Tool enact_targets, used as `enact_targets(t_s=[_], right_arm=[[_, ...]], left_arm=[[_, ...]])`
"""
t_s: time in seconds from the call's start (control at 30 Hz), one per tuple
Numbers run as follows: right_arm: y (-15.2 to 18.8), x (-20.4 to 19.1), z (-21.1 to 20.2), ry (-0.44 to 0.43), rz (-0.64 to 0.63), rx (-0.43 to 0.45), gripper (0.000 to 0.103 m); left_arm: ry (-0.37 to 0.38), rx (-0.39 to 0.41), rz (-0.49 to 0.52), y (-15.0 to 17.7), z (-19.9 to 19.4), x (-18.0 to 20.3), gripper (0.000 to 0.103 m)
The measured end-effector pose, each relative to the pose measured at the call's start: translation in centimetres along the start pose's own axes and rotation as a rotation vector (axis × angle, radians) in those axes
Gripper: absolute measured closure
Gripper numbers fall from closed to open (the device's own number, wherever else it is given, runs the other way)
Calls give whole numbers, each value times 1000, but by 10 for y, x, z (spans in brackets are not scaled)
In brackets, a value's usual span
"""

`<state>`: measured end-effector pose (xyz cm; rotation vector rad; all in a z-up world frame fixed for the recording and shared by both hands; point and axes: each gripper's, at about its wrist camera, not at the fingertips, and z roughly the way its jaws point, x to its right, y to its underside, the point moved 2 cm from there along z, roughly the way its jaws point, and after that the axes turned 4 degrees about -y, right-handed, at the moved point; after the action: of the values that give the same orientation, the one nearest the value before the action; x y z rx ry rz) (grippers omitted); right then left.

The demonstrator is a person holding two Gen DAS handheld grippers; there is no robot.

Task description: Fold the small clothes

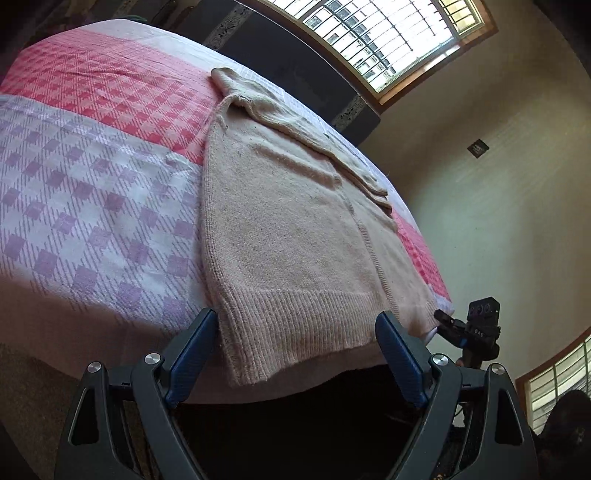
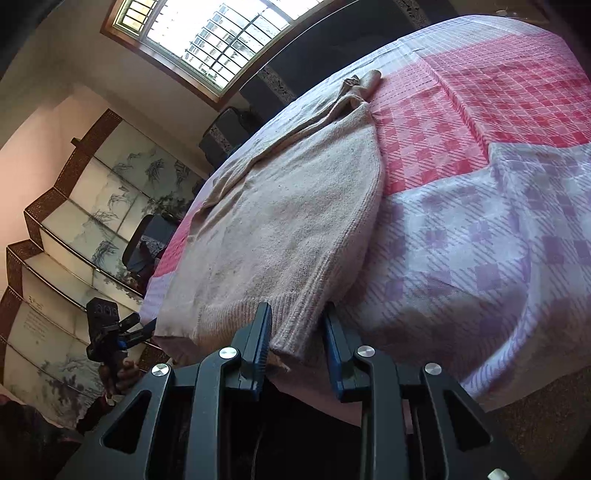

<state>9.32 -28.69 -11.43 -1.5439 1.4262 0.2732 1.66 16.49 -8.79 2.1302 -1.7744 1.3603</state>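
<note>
A beige knitted sweater (image 1: 295,229) lies flat on the bed, its ribbed hem hanging over the near edge and a sleeve folded across its far side. My left gripper (image 1: 295,325) is open, its blue fingers (image 1: 195,350) standing either side of the hem's left corner. In the right wrist view the sweater (image 2: 288,221) runs away from me. My right gripper (image 2: 297,321) is open more narrowly, with the hem's right corner (image 2: 295,332) between its fingers (image 2: 260,339); they do not pinch it. Each gripper shows in the other's view, the right one (image 1: 448,325) and the left one (image 2: 136,330).
The bed carries a pink and lilac checked cover (image 1: 92,166) with a dark headboard (image 1: 295,70) behind. A barred window (image 1: 384,33) is in the far wall. A painted folding screen (image 2: 74,229) and a dark chair (image 2: 147,240) stand beside the bed.
</note>
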Motion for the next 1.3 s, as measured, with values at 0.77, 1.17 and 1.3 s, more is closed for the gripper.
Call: enact_targets(t_s=[0.77, 1.17, 1.3], right_arm=[[-3, 15, -8, -42, 50, 4, 91], [-9, 15, 2, -42, 86, -39, 69], [-13, 15, 6, -3, 105, -55, 83]], left_arm=[[-39, -14, 115, 10, 7, 36, 98], [-61, -64, 63, 12, 15, 25, 54], [-66, -47, 43, 7, 16, 21, 68]])
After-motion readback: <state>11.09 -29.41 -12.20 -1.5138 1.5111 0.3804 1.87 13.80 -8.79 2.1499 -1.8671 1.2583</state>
